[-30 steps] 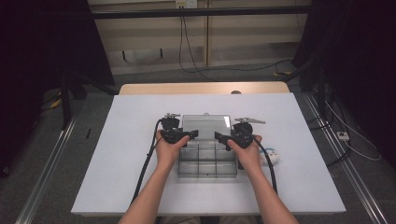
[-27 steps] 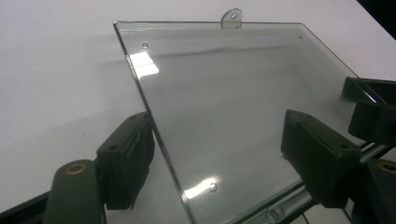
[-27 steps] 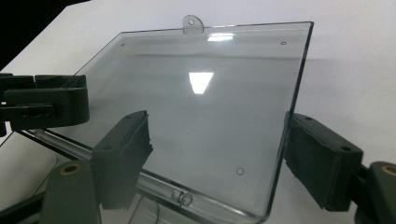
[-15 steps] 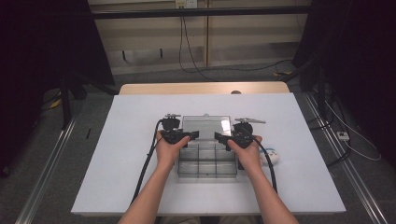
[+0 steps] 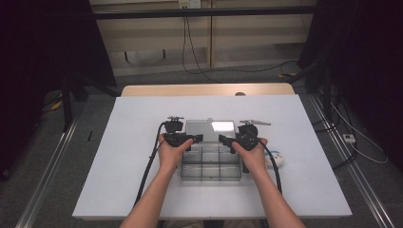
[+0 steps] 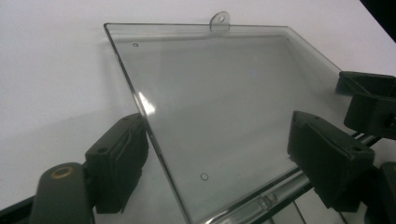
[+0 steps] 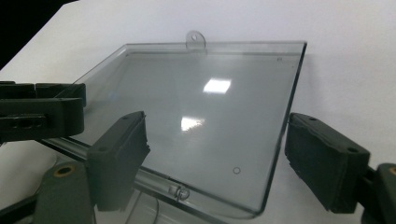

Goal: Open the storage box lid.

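A clear plastic compartment box (image 5: pixel 210 164) lies on the white table between my hands. Its transparent lid (image 5: pixel 211 127) is swung back flat on the far side, with a small hang tab (image 6: pixel 220 18) at its far edge. My left gripper (image 5: pixel 195 138) sits at the lid's left edge near the hinge. Its jaws have just been opening; the lid's edge (image 6: pixel 154 140) runs between them, untouched by the pads. My right gripper (image 5: pixel 222 138) stands open at the lid's right edge (image 7: pixel 285 126), also clear of the plastic. Each gripper shows in the other's view: the right (image 6: pixel 369 102), the left (image 7: pixel 42 114).
A small white object (image 5: pixel 275 161) lies on the table just right of the box, by my right wrist. The white table (image 5: pixel 142 118) has bare surface to the left, right and beyond the lid. Cables trail from both grippers toward me.
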Demonstrator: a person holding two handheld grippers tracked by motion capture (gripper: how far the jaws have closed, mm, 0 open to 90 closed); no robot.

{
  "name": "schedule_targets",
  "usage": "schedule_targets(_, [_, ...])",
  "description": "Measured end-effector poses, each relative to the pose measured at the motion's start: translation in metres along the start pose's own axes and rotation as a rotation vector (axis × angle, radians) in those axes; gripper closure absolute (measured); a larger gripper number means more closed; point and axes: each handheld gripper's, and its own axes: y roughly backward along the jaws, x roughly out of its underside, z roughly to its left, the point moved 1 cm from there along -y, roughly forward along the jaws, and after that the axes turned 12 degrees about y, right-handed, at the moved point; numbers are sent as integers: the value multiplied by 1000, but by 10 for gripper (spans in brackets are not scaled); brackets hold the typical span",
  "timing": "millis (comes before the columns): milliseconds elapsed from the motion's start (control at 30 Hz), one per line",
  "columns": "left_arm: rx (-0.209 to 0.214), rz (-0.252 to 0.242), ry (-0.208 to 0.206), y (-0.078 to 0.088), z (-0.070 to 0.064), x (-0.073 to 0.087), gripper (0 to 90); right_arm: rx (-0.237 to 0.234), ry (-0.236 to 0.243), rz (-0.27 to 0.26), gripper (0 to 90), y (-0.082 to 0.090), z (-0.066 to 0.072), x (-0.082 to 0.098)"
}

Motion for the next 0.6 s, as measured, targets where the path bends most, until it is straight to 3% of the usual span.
schedule_targets(267, [-2,7,6,1,1,0,198,0,4,-1,209,0,0,0])
schedule_targets(600, [1,4,-26,9,0,-2,198,-14,38,-7,192,6,1,-2])
